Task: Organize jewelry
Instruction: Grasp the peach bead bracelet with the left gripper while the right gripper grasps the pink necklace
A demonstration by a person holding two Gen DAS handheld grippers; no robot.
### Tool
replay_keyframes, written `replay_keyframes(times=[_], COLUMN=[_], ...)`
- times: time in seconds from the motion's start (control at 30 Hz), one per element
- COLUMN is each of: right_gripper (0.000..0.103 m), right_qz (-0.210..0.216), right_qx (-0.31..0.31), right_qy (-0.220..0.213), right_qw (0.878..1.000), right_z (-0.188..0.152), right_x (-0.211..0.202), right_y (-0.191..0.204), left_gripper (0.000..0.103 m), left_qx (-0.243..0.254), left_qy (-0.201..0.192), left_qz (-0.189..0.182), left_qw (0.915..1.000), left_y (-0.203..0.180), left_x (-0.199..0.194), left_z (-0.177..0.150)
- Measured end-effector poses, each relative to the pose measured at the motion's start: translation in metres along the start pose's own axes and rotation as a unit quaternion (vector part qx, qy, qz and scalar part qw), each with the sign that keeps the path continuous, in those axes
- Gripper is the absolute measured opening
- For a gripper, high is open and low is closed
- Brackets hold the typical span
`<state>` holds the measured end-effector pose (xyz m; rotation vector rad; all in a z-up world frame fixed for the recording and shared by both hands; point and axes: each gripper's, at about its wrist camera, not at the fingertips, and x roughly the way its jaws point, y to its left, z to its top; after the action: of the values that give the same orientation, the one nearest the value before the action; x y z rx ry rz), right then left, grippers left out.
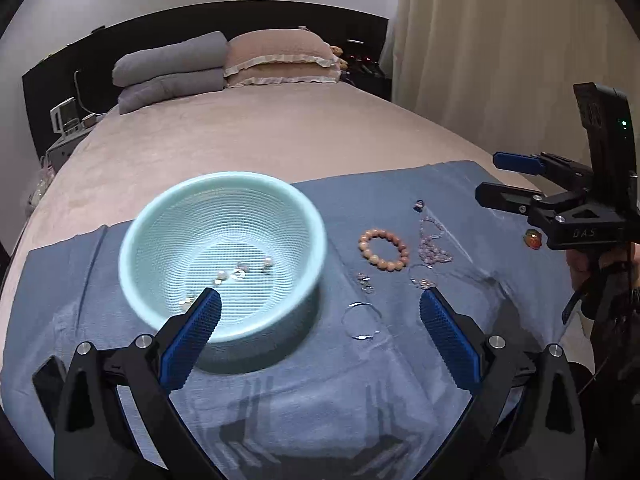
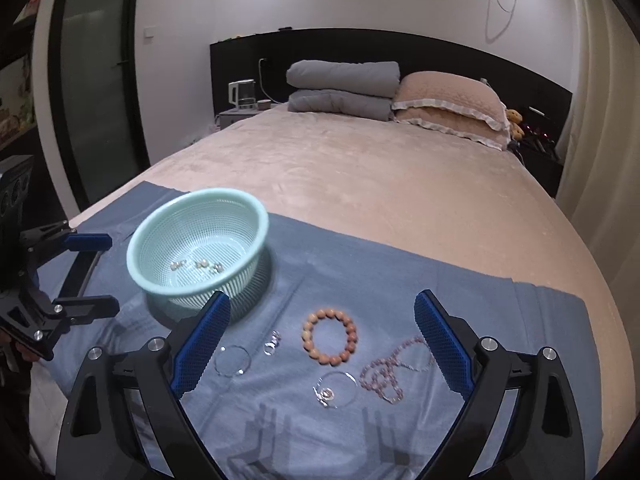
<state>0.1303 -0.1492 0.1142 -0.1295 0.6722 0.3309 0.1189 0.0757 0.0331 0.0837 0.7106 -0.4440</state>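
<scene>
Both the left gripper (image 1: 320, 300) and the right gripper (image 2: 322, 306) have their jaws wide apart, holding nothing. The green basket (image 2: 240, 208) sits on the blue cloth (image 2: 500, 292) with small pearls (image 2: 202, 264) inside. A bead bracelet (image 2: 330, 336) lies beside it.

The left gripper (image 1: 318, 304), a black plastic two-finger tool with blue ribbed pads, is angled downward with its jaws spread wide and nothing between them. The right gripper (image 2: 322, 308), of the same black frame and blue padding, tilts down at much the same slope; its jaws also stand far apart and grip nothing. From the left wrist view, the right gripper sits off to the right side, and the person's hand (image 1: 600, 272) wraps its black handle below. Neither pair of pads presses on anything
</scene>
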Motion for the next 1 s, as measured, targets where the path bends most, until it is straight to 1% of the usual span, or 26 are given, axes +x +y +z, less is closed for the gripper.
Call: replay_keyframes(times=[0.1,0.2,0.3,0.37,0.5,0.6,0.7,0.73,0.8,0.87,0.93,1.0], right_gripper=[0.089,0.089,0.089,0.089,0.089,0.089,0.089,0.089,0.089,0.089,0.089,0.088], right_qz=[-0.011,-0.027,-0.038,-0.043,-0.049,-0.055,-0.052,-0.05,-0.043,-0.031,-0.019,-0.013], right_qx=[0.019,0.032,0.042,0.047,0.053,0.052,0.056,0.055,0.047,0.041,0.033,0.022], right_qy=[0.011,0.023,0.033,0.038,0.052,0.059,0.063,0.063,0.061,0.06,0.061,0.063], right_qw=[1.0,0.999,0.998,0.997,0.996,0.995,0.995,0.995,0.996,0.997,0.997,0.998], right_z=[-0.017,-0.034,-0.047,-0.056,-0.075,-0.082,-0.083,-0.083,-0.082,-0.083,-0.083,-0.082], right_x=[-0.003,-0.003,0.0,0.003,0.017,0.032,0.047,0.051,0.059,0.066,0.076,0.087], right_y=[-0.02,-0.039,-0.056,-0.066,-0.082,-0.094,-0.104,-0.107,-0.11,-0.111,-0.11,-0.106], left_gripper=[0.097,0.097,0.097,0.097,0.097,0.097,0.097,0.097,0.097,0.097,0.097,0.097], left_qx=[0.027,0.053,0.067,0.064,0.064,0.075,0.057,0.048,0.036,0.033,0.033,0.037], left_qy=[0.0,0.006,0.013,0.022,0.041,0.041,0.053,0.054,0.048,0.044,0.048,0.054], left_qz=[-0.017,-0.027,-0.017,-0.007,-0.01,-0.004,0.01,0.009,0.005,0.006,0.014,0.014], left_qw=[0.9995,0.9982,0.9975,0.9977,0.997,0.9963,0.9969,0.9973,0.9982,0.9985,0.9982,0.9977], left_y=[-0.035,-0.061,-0.079,-0.087,-0.098,-0.101,-0.094,-0.089,-0.083,-0.076,-0.07,-0.067], left_x=[0.013,0.029,0.046,0.058,0.082,0.096,0.116,0.12,0.122,0.124,0.129,0.136], left_z=[-0.003,-0.002,-0.003,-0.008,-0.014,-0.01,0.002,0.004,0.007,0.007,0.008,0.012])
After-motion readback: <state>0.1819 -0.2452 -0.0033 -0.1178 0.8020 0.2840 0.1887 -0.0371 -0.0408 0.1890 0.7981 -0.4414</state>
